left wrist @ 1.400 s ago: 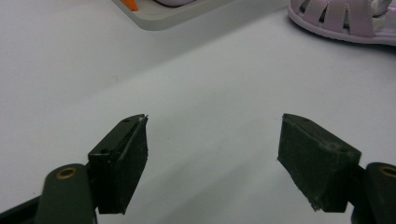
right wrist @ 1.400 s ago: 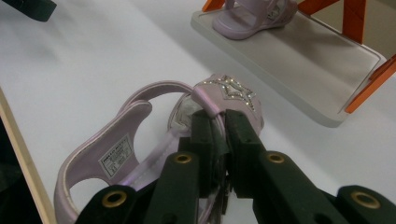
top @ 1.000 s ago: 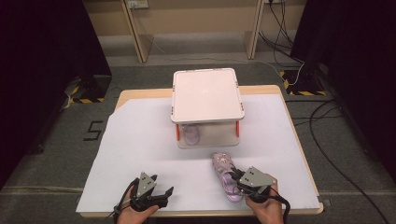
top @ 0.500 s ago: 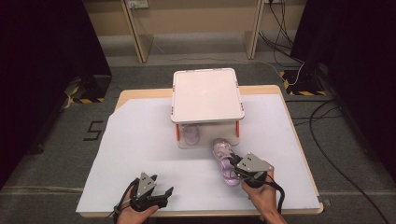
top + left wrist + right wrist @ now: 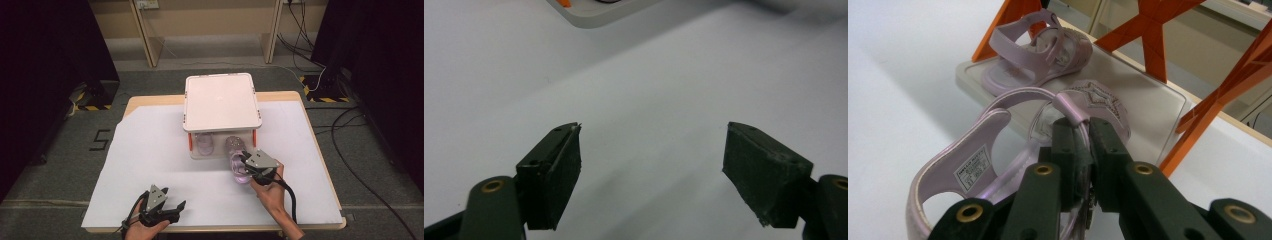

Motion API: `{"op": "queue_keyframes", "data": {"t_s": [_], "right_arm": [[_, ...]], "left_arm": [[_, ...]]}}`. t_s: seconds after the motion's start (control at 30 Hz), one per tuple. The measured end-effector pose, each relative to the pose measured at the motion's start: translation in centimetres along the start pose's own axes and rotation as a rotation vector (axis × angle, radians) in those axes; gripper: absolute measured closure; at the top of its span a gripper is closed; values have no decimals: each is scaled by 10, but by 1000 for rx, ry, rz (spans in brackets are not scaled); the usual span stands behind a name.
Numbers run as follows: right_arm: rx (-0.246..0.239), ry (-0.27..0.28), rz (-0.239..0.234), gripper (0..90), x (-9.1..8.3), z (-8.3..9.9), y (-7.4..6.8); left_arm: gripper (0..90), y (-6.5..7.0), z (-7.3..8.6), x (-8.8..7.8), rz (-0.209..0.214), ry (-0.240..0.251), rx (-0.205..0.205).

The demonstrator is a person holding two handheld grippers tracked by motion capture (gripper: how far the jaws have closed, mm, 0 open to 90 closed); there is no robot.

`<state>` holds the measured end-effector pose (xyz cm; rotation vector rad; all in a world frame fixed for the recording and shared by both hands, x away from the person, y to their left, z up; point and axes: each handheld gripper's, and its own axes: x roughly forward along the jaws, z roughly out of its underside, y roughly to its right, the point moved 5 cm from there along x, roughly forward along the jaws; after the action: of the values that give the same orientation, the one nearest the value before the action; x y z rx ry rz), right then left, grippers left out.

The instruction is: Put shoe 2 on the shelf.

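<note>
Beside the rack, the right gripper clamps a sandal, toe pointing rackward.

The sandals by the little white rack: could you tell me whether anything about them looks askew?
Nothing stands out. One lilac sandal sits on the rack's lower shelf; the right gripper holds the other sandal by its strap, toe at that shelf.
</note>
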<state>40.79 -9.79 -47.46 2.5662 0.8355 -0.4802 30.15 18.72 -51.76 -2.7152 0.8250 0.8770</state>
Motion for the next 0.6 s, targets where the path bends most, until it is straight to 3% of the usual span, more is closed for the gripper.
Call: {"op": "queue_keyframes", "data": {"t_s": [0.6], "right_arm": [[1,-14,48,823,53,-8,5]], "left_arm": [[228,4,1,-2,11,-4,6]]}}
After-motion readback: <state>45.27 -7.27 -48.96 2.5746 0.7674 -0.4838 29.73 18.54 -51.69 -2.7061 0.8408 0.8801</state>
